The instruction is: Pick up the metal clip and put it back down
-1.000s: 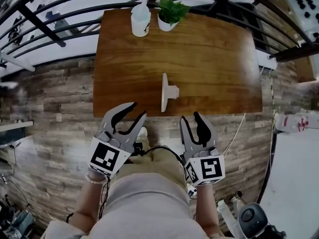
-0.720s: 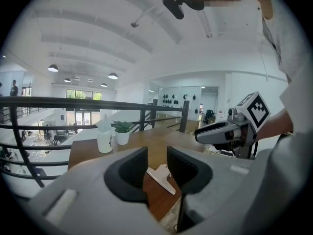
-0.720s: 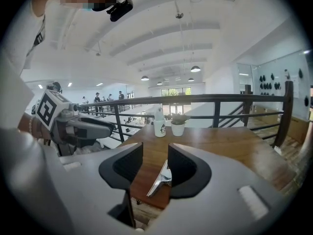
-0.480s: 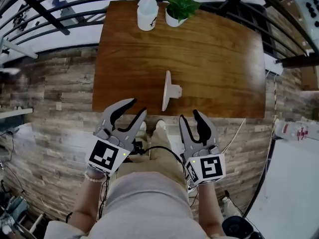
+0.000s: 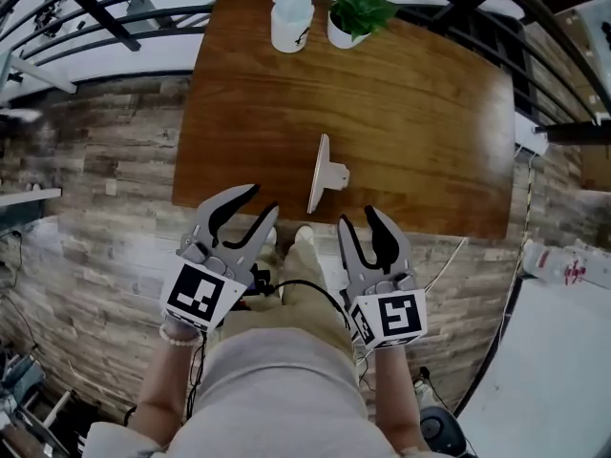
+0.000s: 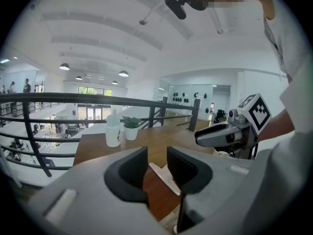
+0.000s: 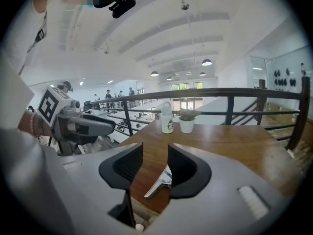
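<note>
Right gripper [image 7: 155, 156], jaws apart, short of metal clip [image 7: 160, 183]

Silver metal clip [image 5: 323, 174] lying flat on wooden table, near front edge.

The worktop [image 5: 420, 113] is a rectangular slab of glossy brown wood with rounded corners, standing on a floor [image 5: 105, 179] of grey-brown planks. Three things rest on it. The metal clip [image 5: 323, 173] lies close to the near edge, about midway along it, its long flat strip pointing toward the far edge with a short tab jutting to the right. At the far edge a white bottle [image 5: 291, 22] stands upright, and just to its right is a small white pot with a green plant [image 5: 355, 17], both well apart from the clip.
</note>
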Action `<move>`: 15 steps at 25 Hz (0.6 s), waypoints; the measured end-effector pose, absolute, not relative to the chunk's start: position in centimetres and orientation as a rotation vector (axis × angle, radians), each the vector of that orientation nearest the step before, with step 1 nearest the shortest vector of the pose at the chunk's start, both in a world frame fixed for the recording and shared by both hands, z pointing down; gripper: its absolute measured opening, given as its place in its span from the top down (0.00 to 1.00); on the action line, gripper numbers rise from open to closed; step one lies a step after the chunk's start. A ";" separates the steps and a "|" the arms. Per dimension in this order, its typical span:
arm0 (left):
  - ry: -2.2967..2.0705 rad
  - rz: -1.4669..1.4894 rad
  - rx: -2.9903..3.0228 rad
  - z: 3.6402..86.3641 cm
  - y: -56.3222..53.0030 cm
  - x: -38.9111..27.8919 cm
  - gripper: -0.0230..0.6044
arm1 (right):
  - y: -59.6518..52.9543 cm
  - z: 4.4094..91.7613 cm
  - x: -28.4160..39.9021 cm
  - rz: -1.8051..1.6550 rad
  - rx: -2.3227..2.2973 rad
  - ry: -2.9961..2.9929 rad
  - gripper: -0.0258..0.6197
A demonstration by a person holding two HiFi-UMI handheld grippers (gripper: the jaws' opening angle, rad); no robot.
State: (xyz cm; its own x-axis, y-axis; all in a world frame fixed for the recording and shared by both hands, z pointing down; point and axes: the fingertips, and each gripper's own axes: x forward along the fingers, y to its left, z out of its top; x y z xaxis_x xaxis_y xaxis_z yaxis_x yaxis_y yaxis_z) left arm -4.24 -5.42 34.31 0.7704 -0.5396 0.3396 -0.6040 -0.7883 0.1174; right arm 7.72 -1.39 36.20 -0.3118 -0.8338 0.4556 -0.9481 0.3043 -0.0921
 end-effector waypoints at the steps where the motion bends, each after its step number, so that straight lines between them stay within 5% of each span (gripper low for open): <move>1: -0.906 0.433 2.733 34.6 -5.4 -4.3 0.78 | -1.6 36.5 7.8 0.505 1.600 -2.256 0.70; 15: -0.988 0.474 2.636 37.5 -5.0 -4.5 0.78 | -3.3 41.4 8.8 0.604 1.514 -2.233 0.70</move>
